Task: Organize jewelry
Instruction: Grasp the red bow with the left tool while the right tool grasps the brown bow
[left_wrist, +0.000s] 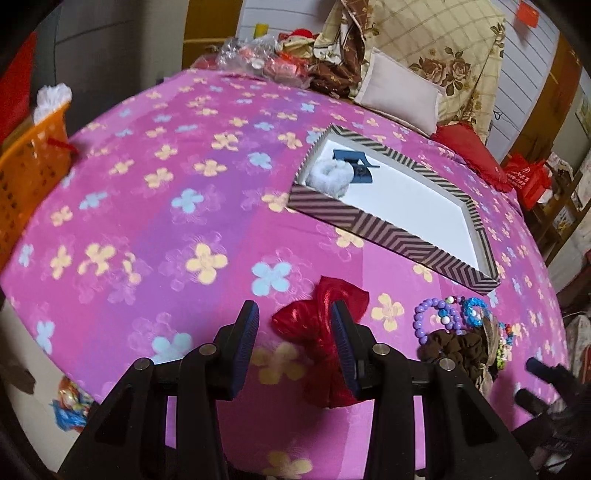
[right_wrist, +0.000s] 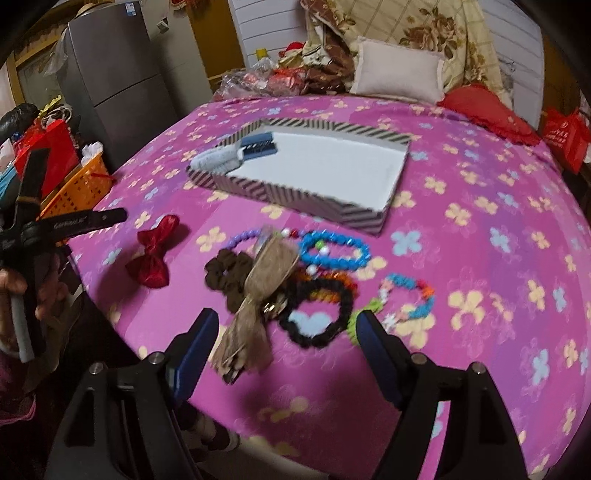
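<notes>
A striped box (left_wrist: 373, 229) (right_wrist: 295, 197) with a white inside lies on the pink flowered bed. It holds a white fluffy scrunchie (left_wrist: 331, 177) (right_wrist: 218, 159) and a blue clip card (left_wrist: 356, 162) (right_wrist: 258, 146). A red bow (left_wrist: 317, 321) (right_wrist: 152, 256) lies on the bed; my left gripper (left_wrist: 293, 317) is open just above it, fingers either side. A pile with a brown scrunchie (right_wrist: 227, 273), burlap bow (right_wrist: 258, 295), purple bead bracelet (left_wrist: 434, 319), blue bracelet (right_wrist: 334, 251), black bracelet (right_wrist: 317, 310) and colourful bracelet (right_wrist: 410, 295) lies ahead of my open, empty right gripper (right_wrist: 286, 328).
An orange basket (left_wrist: 26, 177) (right_wrist: 77, 188) stands off the bed's left edge. Pillows (right_wrist: 397, 70), a red cushion (right_wrist: 487, 110) and plastic bags (left_wrist: 258, 59) lie at the bed's head. A grey fridge (right_wrist: 110, 81) stands at left. The left gripper's handle (right_wrist: 55, 225) shows at the bed's near-left edge.
</notes>
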